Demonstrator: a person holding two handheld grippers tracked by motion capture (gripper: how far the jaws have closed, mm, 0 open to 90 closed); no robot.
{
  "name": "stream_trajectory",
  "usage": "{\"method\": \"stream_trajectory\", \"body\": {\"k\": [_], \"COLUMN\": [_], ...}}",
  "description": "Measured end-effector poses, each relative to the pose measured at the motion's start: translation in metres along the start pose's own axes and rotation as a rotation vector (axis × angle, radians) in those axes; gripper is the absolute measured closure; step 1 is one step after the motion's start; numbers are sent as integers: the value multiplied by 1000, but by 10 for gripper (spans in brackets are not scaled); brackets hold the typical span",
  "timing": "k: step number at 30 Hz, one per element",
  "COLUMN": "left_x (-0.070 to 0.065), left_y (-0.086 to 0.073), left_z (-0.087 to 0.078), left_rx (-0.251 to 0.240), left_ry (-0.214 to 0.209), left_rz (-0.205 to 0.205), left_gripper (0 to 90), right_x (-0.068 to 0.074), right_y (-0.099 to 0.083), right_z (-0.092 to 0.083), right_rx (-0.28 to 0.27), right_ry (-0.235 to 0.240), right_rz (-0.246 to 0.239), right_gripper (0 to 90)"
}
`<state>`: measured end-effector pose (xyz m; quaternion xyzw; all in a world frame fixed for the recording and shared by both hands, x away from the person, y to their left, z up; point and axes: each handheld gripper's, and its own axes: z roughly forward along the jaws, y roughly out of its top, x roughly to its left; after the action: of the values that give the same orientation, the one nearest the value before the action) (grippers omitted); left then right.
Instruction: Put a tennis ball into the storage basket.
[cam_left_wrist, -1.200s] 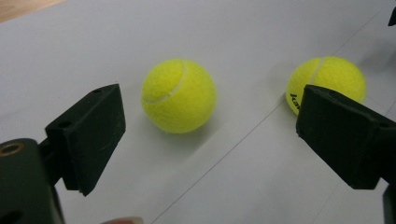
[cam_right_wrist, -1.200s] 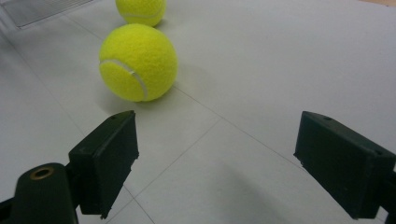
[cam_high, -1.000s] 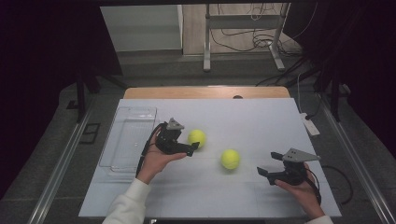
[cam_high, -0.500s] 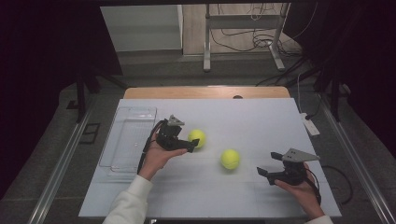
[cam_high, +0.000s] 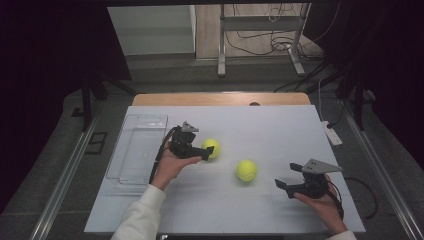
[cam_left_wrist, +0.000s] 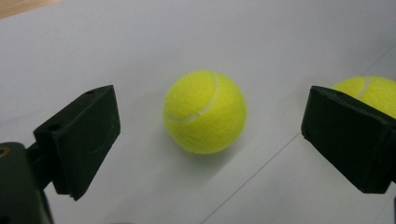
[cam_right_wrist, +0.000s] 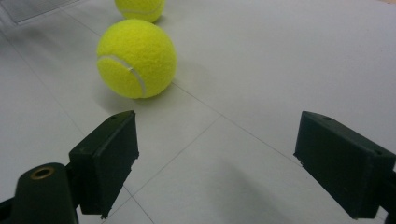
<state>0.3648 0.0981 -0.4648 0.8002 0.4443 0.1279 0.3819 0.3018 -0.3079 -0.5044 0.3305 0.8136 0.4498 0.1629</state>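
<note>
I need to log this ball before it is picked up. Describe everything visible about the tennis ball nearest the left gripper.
The tennis ball is bright yellow-green and fuzzy like felt, with a curved white seam across its top and side. It looks whole and round, resting on the white table with a soft shadow beneath. It lies just ahead of the left gripper, whose black jaws have just been opening and stand wide to either side, touching nothing. The high view shows it right of the clear tray.

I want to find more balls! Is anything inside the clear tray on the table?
No balls show inside the clear tray; through it you see just the white table. Both tennis balls lie outside on the table. The person's hand hides the tray's near right edge.
</note>
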Motion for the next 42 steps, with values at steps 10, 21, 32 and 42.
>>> {"method": "stream_trajectory", "body": {"k": [10,21,32,42], "left_x": [3,6,7,7], "left_y": [4,6,6,4], "left_z": [10,20,32,43], "left_rx": [5,15,37,68], "left_ry": [-4,-16,-24,-31], "left_rz": [-4,-20,-26,-21], "left_gripper": [52,52,51,50], "right_x": [0,0,0,0], "right_y": [0,0,-1,-1], "right_z": [1,1,1,1], "right_rx": [-5,-6,0,-1], "right_ry": [6,2,-1,0], "right_rz": [3,3,1,1], "right_gripper": [138,138,139,139]}}
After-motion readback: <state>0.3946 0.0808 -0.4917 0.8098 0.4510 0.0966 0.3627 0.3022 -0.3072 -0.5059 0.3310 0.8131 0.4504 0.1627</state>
